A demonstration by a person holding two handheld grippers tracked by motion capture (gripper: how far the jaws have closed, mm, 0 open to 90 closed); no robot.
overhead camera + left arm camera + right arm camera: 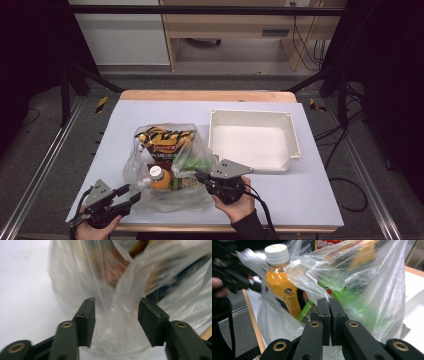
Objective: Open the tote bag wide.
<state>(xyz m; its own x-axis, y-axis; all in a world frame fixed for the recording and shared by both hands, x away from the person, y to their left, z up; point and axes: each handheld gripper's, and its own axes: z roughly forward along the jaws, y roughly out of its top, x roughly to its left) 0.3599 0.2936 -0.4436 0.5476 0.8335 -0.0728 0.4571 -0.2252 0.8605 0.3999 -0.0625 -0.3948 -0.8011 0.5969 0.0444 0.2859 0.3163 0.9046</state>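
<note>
With the right gripper (329, 302) pinched shut on the plastic bag (165, 165) and the left gripper (116, 306) gaping around film at seven o'clock, a hard tug risked tearing it.

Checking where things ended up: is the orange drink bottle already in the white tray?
No, the orange drink bottle lies inside the clear plastic bag, beside the white tray.
</note>
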